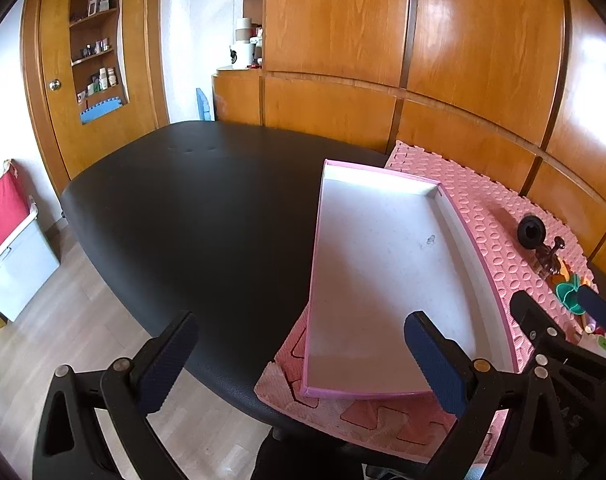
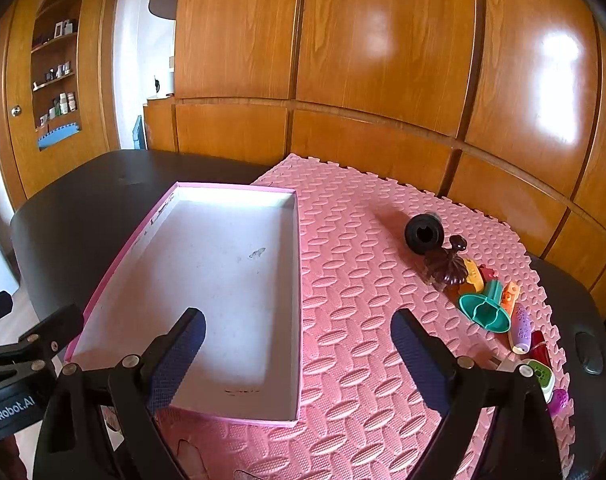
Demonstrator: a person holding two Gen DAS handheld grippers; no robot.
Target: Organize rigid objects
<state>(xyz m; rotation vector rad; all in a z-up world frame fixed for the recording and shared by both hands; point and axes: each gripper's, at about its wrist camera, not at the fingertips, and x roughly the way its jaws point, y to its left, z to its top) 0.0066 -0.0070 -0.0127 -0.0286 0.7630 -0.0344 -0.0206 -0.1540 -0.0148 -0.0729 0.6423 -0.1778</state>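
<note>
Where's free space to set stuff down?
The box is empty. Bare mat lies between the box and the toys. The black table left of the box is open. Crowded along the mat's right edge.

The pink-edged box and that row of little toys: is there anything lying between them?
No. In the right wrist view, only bare pink foam mat separates the box from the toys. Nothing lies on that stretch.

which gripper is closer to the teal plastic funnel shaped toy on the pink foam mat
Right. The right gripper hangs open over the pink foam mat, with the teal plastic funnel-shaped toy just beyond its right finger. The left gripper sits farther left, across the empty white pink-rimmed box.
</note>
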